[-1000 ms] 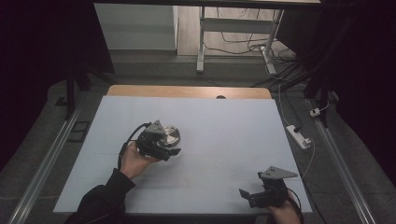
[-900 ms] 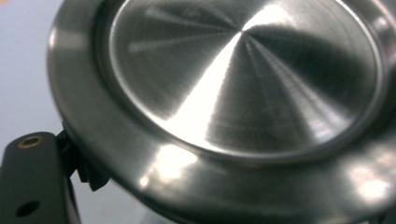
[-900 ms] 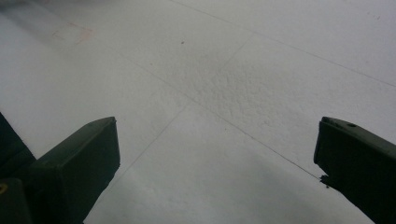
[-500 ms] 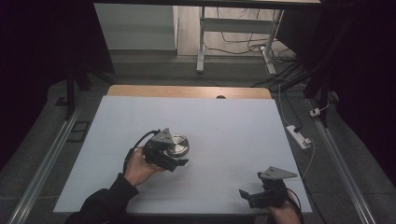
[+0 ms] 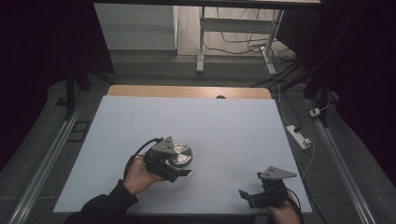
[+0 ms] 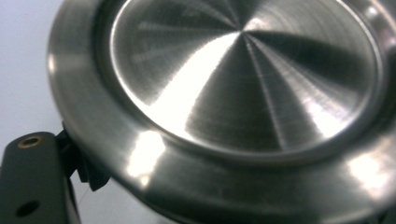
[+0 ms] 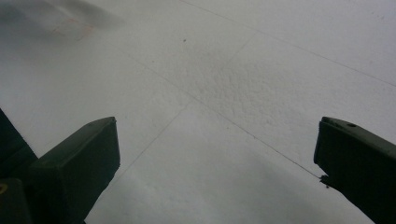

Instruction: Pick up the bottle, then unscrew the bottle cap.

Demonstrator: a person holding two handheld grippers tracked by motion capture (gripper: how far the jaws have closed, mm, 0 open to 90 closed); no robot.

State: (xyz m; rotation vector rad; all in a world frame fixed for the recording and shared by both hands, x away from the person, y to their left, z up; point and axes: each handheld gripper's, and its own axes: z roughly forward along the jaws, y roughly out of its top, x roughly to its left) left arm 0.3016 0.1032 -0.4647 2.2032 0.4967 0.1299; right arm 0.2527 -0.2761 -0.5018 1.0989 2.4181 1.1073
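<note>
Resting within the left gripper's [image 5: 180, 171] grasp, a round brushed-steel dish [image 5: 180, 155] is seen near the middle of the white table top [image 5: 233, 126], slightly toward the person's side. In the left gripper view the dish [image 6: 243, 102] is shown very close: a flat circular centre with radial brush marks, ringed by a broad raised rim. Its right and lower edges are cut off by the frame, so the full outline cannot be traced. Whether the dish sits on the surface or is lifted clear of it cannot be told.

The jaws are closed on the rim at the dish's near edge. One black jaw is visible at the lower left of the left gripper view, pressed against the rim's underside; the other jaw is hidden behind the metal. In the high view the near part of the dish is covered by the gripper body and its grey three-cornered plate. The left hand [image 5: 137, 175] and a dark sleeve [image 5: 100, 210] are seen behind it.

The right gripper [image 5: 252, 198] is noted well apart, near the front right corner of the table top, with its hand partly cut off at the bottom edge. In the right gripper view [image 7: 217, 154] both black jaws are spread wide, with nothing but the grainy white surface between them. A blurred grey shape at that view's upper left cannot be identified.
</note>
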